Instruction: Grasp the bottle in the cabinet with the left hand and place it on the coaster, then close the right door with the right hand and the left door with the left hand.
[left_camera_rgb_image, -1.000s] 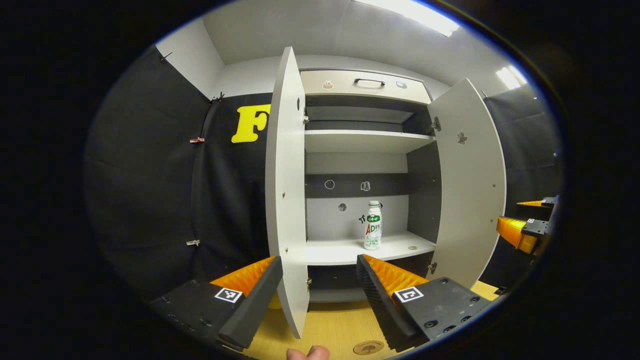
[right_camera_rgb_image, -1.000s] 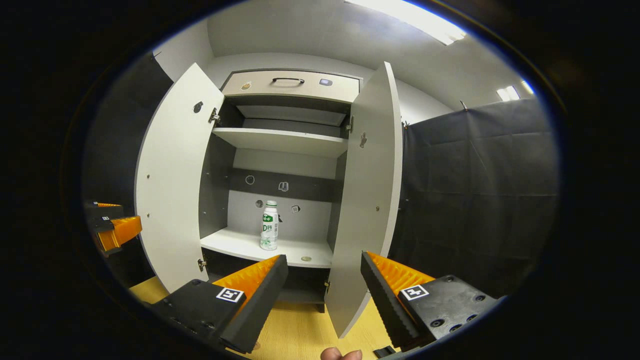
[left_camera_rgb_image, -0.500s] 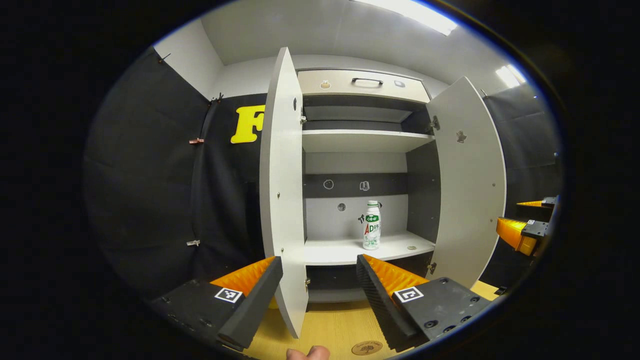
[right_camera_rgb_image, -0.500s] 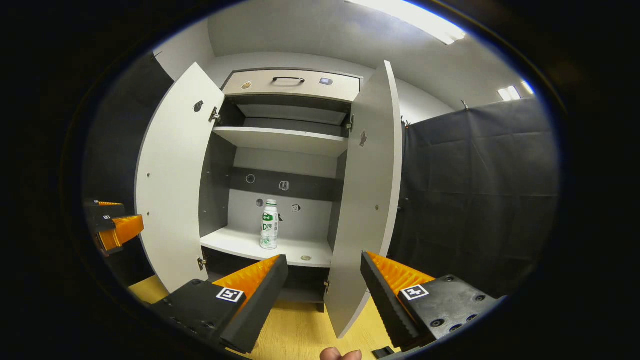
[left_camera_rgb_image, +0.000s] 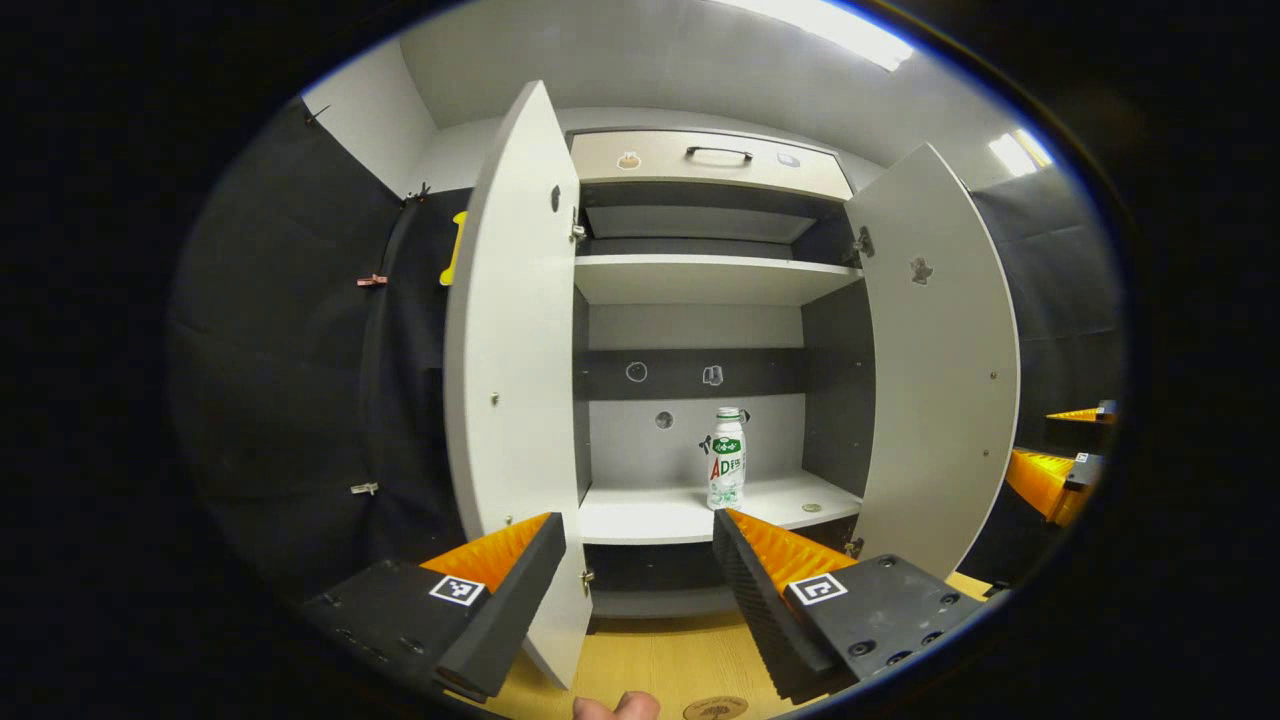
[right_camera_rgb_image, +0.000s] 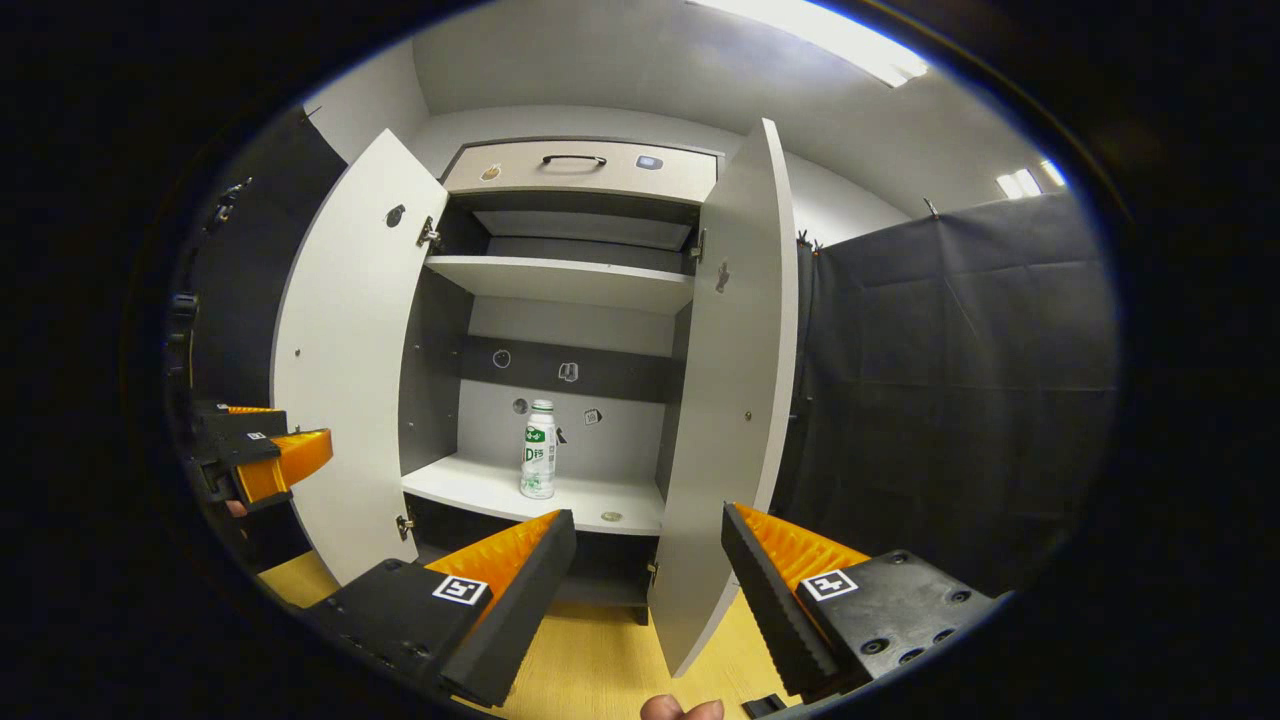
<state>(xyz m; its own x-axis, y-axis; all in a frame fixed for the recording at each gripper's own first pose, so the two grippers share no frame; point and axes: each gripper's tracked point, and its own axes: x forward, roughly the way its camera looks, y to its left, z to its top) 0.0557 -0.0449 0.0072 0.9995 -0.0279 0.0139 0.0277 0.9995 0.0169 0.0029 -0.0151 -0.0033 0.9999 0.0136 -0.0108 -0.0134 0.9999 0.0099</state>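
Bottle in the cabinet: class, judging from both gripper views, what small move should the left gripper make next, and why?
Probably ease the left gripper forward, toward the bottle. The bottle stands upright on the lower shelf, untouched, between both open doors. The gripper is open and short of the shelf, so closing that gap seems the first step before any grasp.

Coaster (left_camera_rgb_image: 714, 708) half cut off at the bottom edge

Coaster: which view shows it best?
Left gripper view: the coaster lies on the wooden table at the bottom edge, partly cut off, in front of the cabinet. In the right gripper view I can't make it out.
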